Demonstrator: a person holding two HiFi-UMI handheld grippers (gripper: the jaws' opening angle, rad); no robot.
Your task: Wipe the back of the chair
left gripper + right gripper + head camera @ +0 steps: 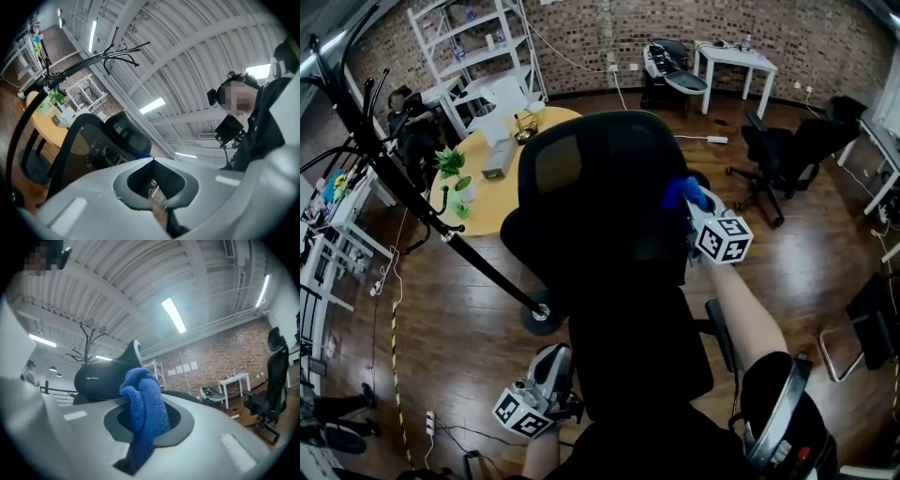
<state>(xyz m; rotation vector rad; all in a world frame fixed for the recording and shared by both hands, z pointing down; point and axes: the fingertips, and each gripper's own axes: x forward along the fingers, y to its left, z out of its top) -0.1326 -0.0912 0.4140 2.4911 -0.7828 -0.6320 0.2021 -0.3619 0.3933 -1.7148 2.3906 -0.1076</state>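
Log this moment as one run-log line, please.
right hand-held gripper: shut on blue cloth, by chair back edge | left hand-held gripper: shut, empty

A black mesh-backed office chair [609,206] fills the middle. On its left a black metal coat stand [412,193] slants close, its round base [542,317] just beside the seat, and a round yellow table [502,183] stands beyond. On the right, bare dark wooden floor [806,272] lies open up to the black swivel chairs [769,155] far right

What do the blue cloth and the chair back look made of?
Blue cloth: probably microfibre terry, matte; a looped, fuzzy pile shows on its folds. Chair back: black woven mesh, since the background shows through it; its rim looks like smooth moulded plastic, though that is less sure.
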